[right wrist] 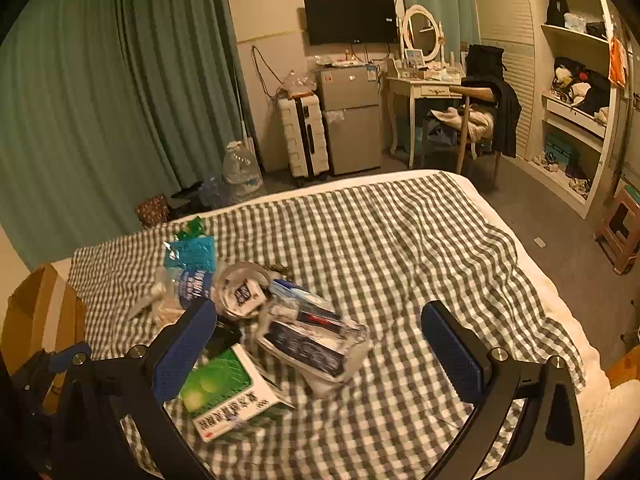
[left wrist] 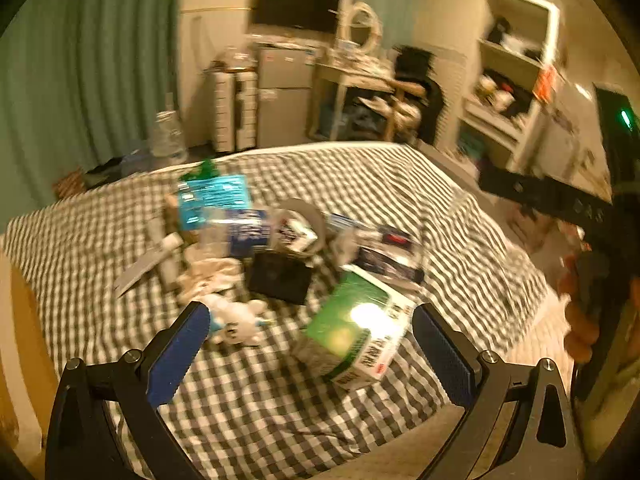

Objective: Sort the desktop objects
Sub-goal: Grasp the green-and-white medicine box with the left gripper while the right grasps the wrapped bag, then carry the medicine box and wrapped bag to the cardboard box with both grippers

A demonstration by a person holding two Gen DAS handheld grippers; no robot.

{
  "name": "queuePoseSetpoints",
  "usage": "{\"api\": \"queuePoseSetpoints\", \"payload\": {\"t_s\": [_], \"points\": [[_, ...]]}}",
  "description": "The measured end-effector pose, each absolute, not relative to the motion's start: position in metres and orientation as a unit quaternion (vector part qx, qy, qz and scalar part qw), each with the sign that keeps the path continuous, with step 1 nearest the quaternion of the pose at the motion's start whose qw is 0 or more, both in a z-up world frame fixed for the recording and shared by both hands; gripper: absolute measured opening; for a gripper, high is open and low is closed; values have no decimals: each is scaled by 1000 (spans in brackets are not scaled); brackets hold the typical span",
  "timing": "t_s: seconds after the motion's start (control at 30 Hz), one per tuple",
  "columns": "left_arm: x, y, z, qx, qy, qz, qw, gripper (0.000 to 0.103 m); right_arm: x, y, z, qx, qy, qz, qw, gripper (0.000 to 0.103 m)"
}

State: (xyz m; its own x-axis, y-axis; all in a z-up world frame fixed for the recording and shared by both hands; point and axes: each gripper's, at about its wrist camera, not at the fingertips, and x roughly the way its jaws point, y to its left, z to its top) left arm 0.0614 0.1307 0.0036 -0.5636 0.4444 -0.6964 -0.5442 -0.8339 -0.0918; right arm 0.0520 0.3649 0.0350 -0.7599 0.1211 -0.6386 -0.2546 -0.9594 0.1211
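Two grippers' ribbed blue fingers spread; glossy green box on gingham bedspread.

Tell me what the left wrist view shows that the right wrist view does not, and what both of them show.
Only the left wrist view shows the small white plush toy near the left claw, and the square black flat object lying uncovered beyond it.

Only the right wrist view shows the brown wooden stool on the floor, seen past the open right claw.

Both show the green and white cardboard box, the blue plastic packet and the grey checked bedsheet.
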Motion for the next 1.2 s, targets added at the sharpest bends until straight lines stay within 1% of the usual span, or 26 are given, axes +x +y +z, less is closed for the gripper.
{"api": "queuePoseSetpoints", "payload": {"t_s": [0.17,0.23,0.3,0.4,0.53,0.57,0.6,0.63,0.73,0.83,0.93,1.2], "points": [[62,178,-16,-382,153,840,354,103,54,384,24,-349,127,923,101,103],[56,192,-31,-394,178,829,356,103,54,392,20,-350,137,921,101,103],[47,199,-43,-400,191,827,345,103,54,396,16,-352,145,920,97,103],[34,203,-62,-424,177,813,359,103,50,399,6,-358,159,915,96,103],[20,212,-96,-464,190,791,350,103,42,397,-4,-373,157,910,95,103],[18,211,-99,-468,186,789,352,103,40,396,-7,-376,157,908,93,103],[17,208,-101,-469,180,790,352,91,37,393,-10,-381,157,907,89,103],[14,203,-101,-470,168,793,349,89,35,393,-12,-384,155,906,86,103],[10,180,-92,-459,125,817,326,88,22,385,-23,-401,145,902,71,103],[12,158,-71,-425,100,853,286,86,6,373,-35,-419,117,898,61,103],[11,146,-58,-399,110,879,238,84,-8,363,-45,-430,92,897,44,103],[4,123,-48,-393,60,892,213,83,-53,354,-74,-488,48,871,-13,103]]}}
